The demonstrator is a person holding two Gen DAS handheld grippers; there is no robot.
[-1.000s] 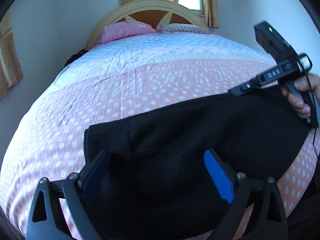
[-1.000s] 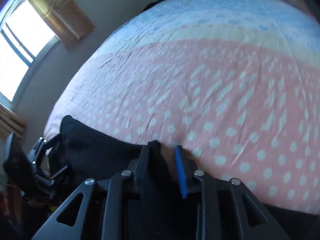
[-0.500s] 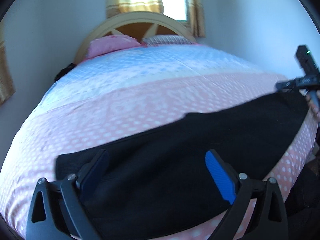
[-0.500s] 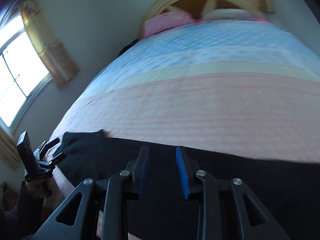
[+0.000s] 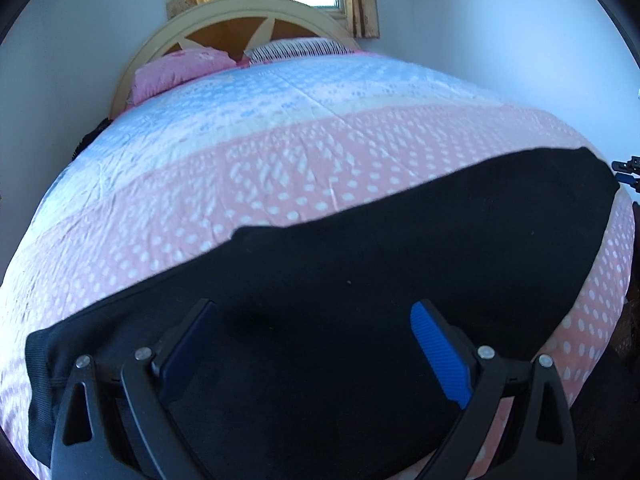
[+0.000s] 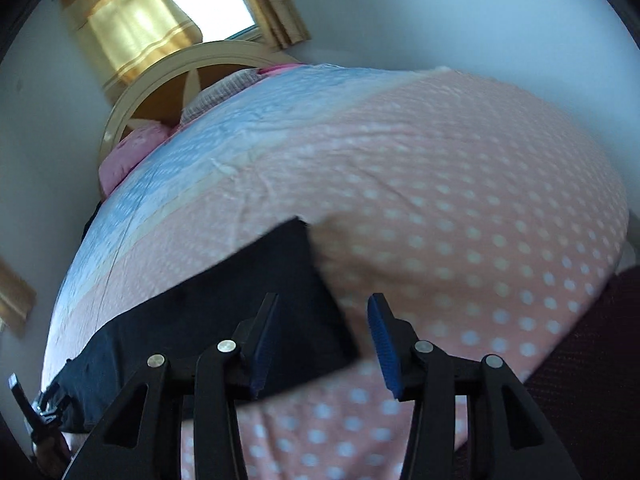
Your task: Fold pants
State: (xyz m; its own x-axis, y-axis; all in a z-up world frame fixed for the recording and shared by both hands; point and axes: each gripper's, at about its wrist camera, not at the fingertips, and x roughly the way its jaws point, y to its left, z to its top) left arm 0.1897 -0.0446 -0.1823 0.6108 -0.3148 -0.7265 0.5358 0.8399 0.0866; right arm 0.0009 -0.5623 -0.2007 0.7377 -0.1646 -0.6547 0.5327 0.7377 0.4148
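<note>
Now black pants flat across the polka-dot bed; left claw and right claw both spread apart, empty.

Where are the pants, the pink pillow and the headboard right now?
pants (image 5: 360, 280), left wrist view, middle of the black cloth.
pink pillow (image 5: 176, 72), left wrist view, its top face.
headboard (image 6: 160, 80), right wrist view, curved cream rim.

No writing, label, brand, number or sign can be read anywhere in either wrist view.
</note>
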